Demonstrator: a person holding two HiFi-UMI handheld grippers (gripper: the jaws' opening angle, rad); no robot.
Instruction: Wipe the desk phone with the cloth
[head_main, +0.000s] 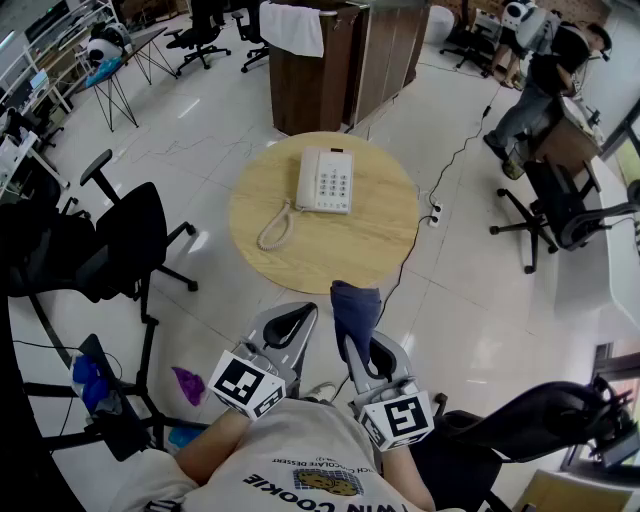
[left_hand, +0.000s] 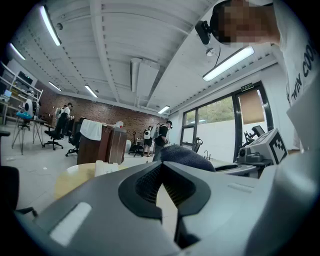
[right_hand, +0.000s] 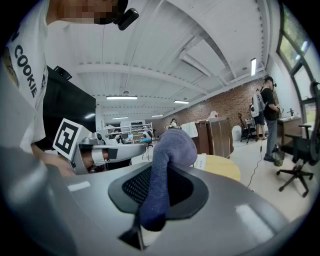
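Note:
A white desk phone with a coiled cord lies on the round wooden table. Near the table's front edge, short of it, my right gripper is shut on a dark blue cloth, which stands up out of the jaws; the cloth fills the middle of the right gripper view. My left gripper is beside it on the left, shut with nothing in it; its jaws meet in the left gripper view, where the cloth shows to the right.
A black office chair stands left of the table and another chair at the lower right. A wooden cabinet with a white towel is behind the table. A cable runs across the floor to a person at the far right.

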